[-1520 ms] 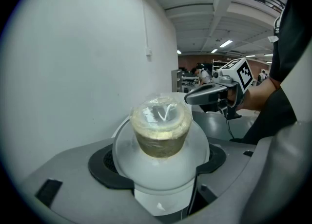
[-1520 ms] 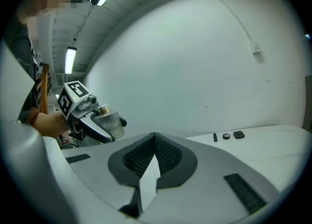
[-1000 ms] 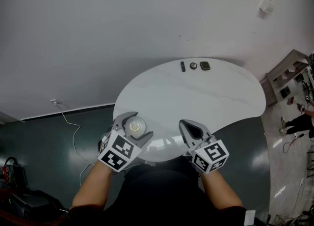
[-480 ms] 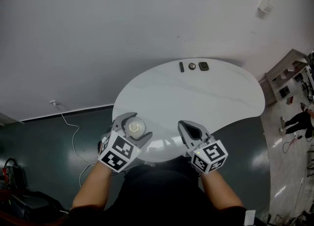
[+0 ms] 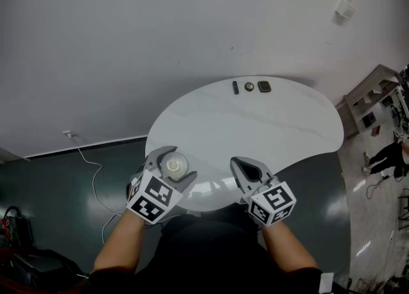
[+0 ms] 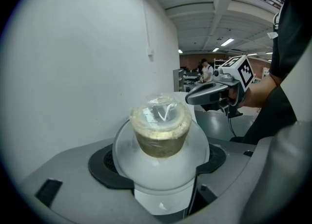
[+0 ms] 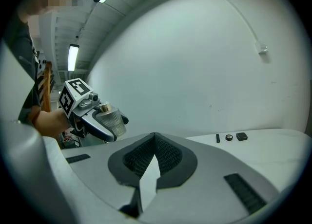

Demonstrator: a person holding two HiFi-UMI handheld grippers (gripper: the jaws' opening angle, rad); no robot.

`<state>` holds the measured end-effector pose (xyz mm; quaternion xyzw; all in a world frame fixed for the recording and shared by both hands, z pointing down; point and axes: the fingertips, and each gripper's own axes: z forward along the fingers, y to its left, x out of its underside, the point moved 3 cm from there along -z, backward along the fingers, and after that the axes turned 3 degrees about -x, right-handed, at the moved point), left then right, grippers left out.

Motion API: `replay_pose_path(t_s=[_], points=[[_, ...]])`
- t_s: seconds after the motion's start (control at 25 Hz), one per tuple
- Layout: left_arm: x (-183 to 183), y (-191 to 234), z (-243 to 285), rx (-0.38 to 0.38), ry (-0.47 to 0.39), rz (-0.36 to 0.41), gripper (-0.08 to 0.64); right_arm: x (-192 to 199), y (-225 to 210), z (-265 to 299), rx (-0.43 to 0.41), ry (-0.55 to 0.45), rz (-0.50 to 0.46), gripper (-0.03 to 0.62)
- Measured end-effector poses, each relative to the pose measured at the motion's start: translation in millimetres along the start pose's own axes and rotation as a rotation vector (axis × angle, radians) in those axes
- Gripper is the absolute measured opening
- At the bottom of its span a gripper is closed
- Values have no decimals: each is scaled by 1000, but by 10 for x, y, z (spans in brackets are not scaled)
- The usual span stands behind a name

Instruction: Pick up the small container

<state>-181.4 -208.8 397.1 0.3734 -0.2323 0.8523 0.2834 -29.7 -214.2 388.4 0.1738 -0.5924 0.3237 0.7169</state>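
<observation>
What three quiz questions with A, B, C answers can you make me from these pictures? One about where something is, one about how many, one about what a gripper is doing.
1. Where is the small container?
A. In the middle of the table
B. On the floor
C. Between the jaws of the left gripper

2. How many small dark things lie at the far edge of the white table?
A. One
B. Three
C. Six

3. How do the jaws of the right gripper stand?
A. Together, with nothing between them
B. Wide apart
C. Clamped on a spoon

Answers:
1. C, since the left gripper view shows the container sitting between its jaws, off the table.
2. B, since the head view shows three in a row there.
3. A, since the right gripper view shows the pads meeting at the tips with nothing held.
</observation>
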Motion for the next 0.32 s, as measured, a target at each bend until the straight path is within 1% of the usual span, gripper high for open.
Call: replay_pose_path(t_s=[0.32], points=[[-10, 18, -21, -4, -6, -3, 345, -16, 13, 6, -3, 1, -6, -6]])
